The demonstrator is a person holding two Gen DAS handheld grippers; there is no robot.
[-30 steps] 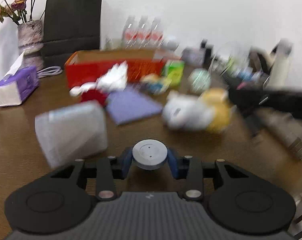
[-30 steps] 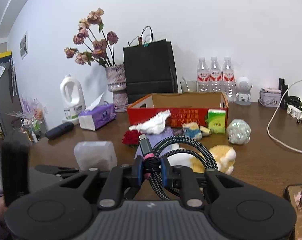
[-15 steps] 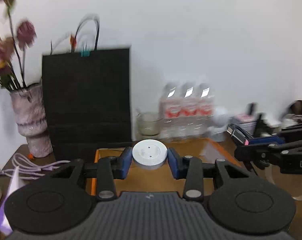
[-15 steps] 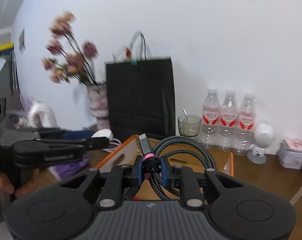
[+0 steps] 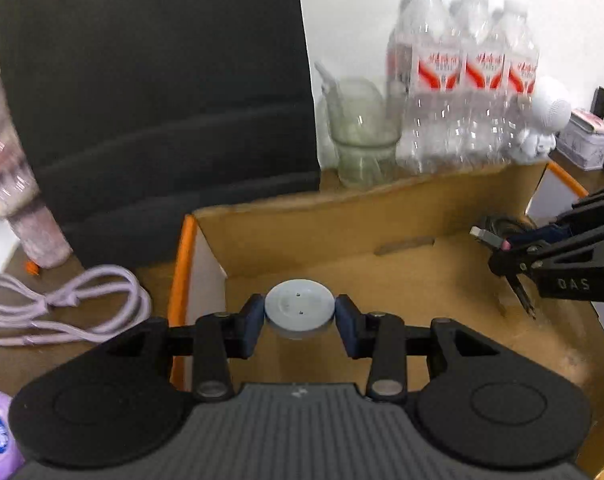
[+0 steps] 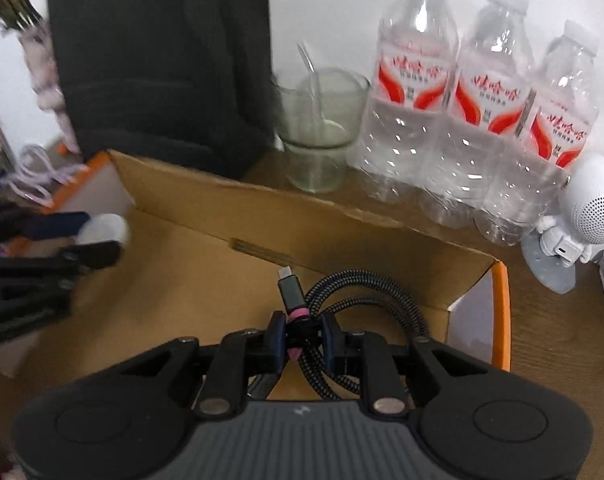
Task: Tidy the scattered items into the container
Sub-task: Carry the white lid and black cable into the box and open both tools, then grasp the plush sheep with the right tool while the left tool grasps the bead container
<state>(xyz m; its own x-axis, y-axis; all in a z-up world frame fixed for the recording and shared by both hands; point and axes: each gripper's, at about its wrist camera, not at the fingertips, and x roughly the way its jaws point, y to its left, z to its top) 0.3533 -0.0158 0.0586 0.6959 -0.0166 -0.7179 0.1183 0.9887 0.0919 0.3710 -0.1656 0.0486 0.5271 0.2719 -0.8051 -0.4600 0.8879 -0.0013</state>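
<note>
Disc (image 5: 299, 307) and cable (image 6: 344, 322) between jaws, over box (image 5: 402, 216)

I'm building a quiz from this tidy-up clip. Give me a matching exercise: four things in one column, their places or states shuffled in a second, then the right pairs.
Things:
1. white disc
2. braided cable
3. lilac cord
4. glass cup

Places or states:
A. lying on the table left of the cardboard box
B. clamped in the right gripper, over the box
C. standing behind the box, beside the water bottles
D. clamped in the left gripper, over the box

Pairs: 1-D, 2-B, 3-A, 4-C
</note>
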